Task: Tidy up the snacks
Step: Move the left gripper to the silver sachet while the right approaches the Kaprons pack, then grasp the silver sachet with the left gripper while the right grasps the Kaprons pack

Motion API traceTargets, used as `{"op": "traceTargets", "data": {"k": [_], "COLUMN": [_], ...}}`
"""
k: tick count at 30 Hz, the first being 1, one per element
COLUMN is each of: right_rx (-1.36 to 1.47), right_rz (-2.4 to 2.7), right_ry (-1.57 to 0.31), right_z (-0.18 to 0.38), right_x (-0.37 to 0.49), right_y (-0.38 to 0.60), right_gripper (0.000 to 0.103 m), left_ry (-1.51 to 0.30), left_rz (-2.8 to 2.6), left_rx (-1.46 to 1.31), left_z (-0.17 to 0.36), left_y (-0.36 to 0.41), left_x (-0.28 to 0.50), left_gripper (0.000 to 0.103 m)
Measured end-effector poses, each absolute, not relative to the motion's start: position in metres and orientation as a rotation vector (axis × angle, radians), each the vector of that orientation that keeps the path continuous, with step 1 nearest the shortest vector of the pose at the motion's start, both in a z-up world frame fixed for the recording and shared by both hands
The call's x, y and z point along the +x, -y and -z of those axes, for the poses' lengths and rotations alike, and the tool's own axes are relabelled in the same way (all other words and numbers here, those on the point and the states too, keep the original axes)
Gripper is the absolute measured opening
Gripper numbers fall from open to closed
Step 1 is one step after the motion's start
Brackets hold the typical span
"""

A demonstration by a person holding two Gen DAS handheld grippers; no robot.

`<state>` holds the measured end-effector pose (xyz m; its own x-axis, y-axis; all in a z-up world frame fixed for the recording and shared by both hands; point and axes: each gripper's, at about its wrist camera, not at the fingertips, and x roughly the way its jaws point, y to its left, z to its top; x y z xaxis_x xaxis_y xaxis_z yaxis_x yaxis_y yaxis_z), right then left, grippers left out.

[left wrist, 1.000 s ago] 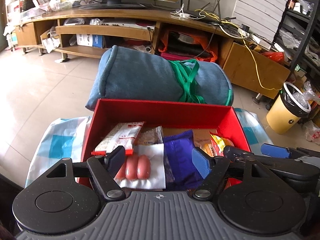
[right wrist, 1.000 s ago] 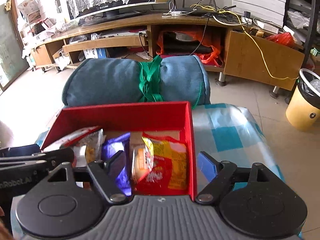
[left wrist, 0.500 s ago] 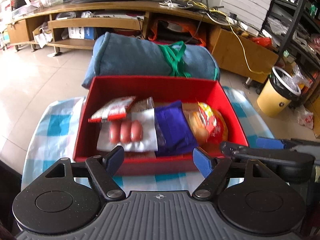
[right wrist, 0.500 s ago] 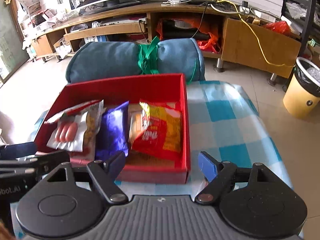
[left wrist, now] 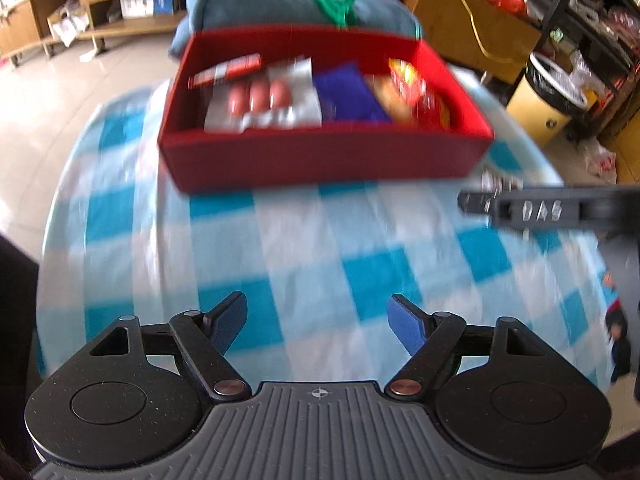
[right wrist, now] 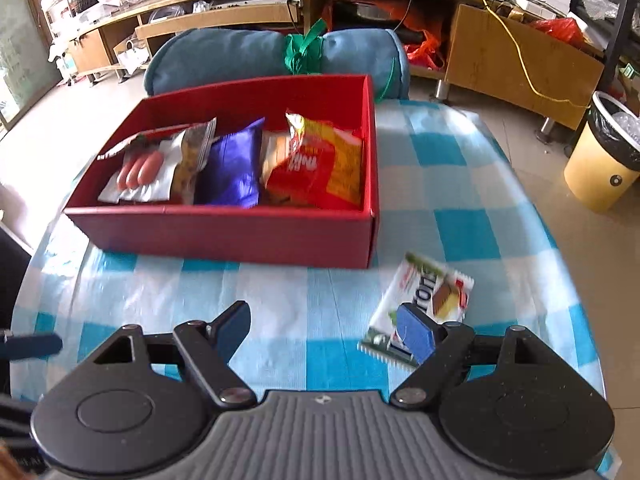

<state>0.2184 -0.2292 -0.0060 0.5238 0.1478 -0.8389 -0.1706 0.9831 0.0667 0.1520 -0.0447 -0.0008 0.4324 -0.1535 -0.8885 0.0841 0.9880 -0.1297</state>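
Pull-back: I've drawn both hands away from the red box (right wrist: 224, 232). A second ago my fingers were right over the snacks inside; now a wide stretch of the checked cloth (left wrist: 320, 240) lies between me and its near wall.

Left hand-held gripper (left wrist: 318, 326): jaws set fairly wide and a touch wider than a second ago, nothing between them, only cloth underneath.

Right hand-held gripper (right wrist: 326, 330): jaws apart much as before, empty, angled down at the counter.

Box contents: the sausage pack (right wrist: 140, 172) on the left, the purple bag (right wrist: 232, 168) in the middle, the red-and-yellow bag (right wrist: 320, 168) on the right, all sitting inside, leaning on one another.

New in view: a white wafer packet (right wrist: 424, 300) lies flat on the cloth, outside the box, just off its near right corner. It wasn't visible before I backed off. My right fingertip (right wrist: 416, 334) overlaps its near end in the right wrist view; I can't tell whether it touches.

What that means: the box is mostly packed, and this packet looks like the one snack left out.

Next, I reckon: swing the right jaws over the packet, close on it, lift it into the box.

Watch out: it's thin and flat on the cloth, so the pads may snag fabric.
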Motion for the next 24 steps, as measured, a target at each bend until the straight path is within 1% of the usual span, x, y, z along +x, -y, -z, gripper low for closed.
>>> {"op": "traceTargets", "data": {"k": [8, 12, 18, 24], "right_rx": [-0.045, -0.019, 0.061, 0.053], "right_rz": [-0.22, -0.215, -0.142, -0.115], "right_ry": [-1.027, -1.035, -1.062, -1.09], "right_z": [0.012, 0.01, 0.012, 0.02], "right_x": [0.197, 0.193, 0.204, 0.221], "right_y": [0.228, 0.243, 0.282, 0.3], "right_gripper": [0.075, 0.075, 0.075, 0.075], "left_ry": [-1.223, -1.251, -1.284, -1.3], "left_rz": [0.111, 0.089, 0.062, 0.045], "left_rx": [-0.098, -0.105, -0.142, -0.115], "left_z": [0.027, 0.034, 0.041, 0.046], "left_y": [0.037, 0.039, 0.043, 0.051], "left_x": [0.118, 0.107, 0.097, 0.093], "left_gripper": [0.083, 0.083, 0.083, 0.084]}}
